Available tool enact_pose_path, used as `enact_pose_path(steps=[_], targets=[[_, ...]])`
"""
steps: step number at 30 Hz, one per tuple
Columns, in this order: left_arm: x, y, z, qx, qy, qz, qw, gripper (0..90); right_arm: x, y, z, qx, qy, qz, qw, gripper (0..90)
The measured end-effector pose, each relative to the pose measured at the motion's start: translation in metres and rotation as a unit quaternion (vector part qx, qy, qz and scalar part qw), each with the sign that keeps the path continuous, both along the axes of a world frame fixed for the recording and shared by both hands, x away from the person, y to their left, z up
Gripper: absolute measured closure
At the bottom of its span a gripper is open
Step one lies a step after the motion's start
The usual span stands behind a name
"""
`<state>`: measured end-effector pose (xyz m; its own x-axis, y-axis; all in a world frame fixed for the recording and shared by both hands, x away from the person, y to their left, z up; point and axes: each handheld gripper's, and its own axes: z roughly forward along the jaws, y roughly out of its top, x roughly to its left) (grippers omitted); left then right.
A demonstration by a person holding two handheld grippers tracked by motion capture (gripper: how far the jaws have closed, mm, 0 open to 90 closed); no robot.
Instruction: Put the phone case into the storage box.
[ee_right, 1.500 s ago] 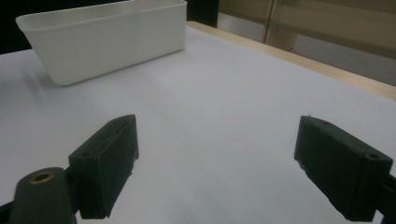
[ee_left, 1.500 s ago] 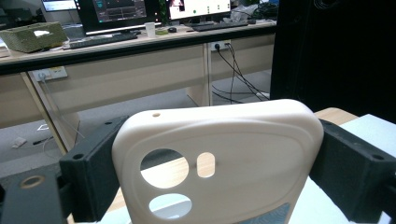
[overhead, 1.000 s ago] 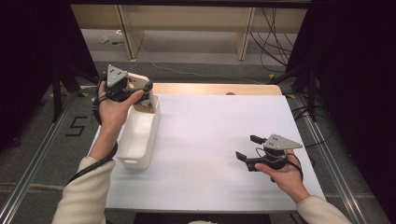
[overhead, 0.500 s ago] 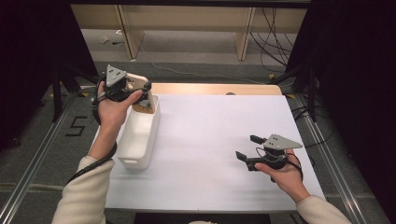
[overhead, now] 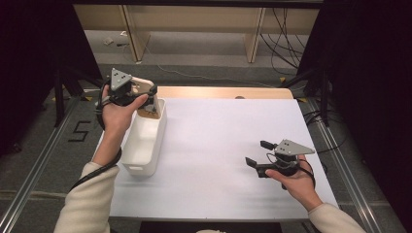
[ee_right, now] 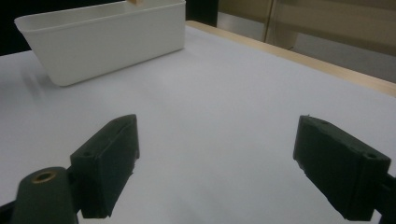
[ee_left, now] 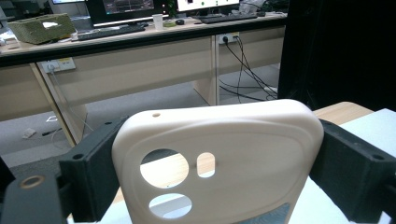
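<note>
The phone case, cream with camera cut-outs, sits clamped between the jaws of my left gripper, one black jaw pressing each long edge. In the high view the case hangs above the far end of the white bin, its lower end apparently dipping just inside the rim; whether it touches the bin's floor I cannot tell. I judge the step in hand to be lowering the case into the bin. To do it well, I would bring the case down clear of the far wall, wait until its lower edge rests on the floor of the bin, and only then part the jaws, so that it neither drops nor tips over the rim.

My right gripper rests low over the white desk, well apart from the bin, its jaws spread wide with nothing between them.

The left gripper view gives the grip itself: the case's outer face, its three openings and both jaw contacts, with office desks and cables behind. The high view gives what that one lacks, namely the case's place over the bin and the spacing of both hands. The right gripper view shows the bin's long side wall from desk level, with a tan corner of something just above its far rim.
</note>
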<state>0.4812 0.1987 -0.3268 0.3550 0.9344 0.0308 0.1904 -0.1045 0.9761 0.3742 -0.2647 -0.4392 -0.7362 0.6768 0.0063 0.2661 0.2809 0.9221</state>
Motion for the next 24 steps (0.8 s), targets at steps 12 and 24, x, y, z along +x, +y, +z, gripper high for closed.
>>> enact_pose_path(steps=[12,24], targets=[[0.0017,0.0002,-0.0027,0.003,0.001,-0.002,1.0000,10.8,0.0002,0.0001,-0.0004,0.000,0.001,0.000,1.0000,15.5],[0.0047,0.0015,-0.0022,0.003,-0.001,0.002,1.0000,10.9,0.0012,0.0010,-0.0010,0.003,0.002,-0.002,1.0000,15.5]])
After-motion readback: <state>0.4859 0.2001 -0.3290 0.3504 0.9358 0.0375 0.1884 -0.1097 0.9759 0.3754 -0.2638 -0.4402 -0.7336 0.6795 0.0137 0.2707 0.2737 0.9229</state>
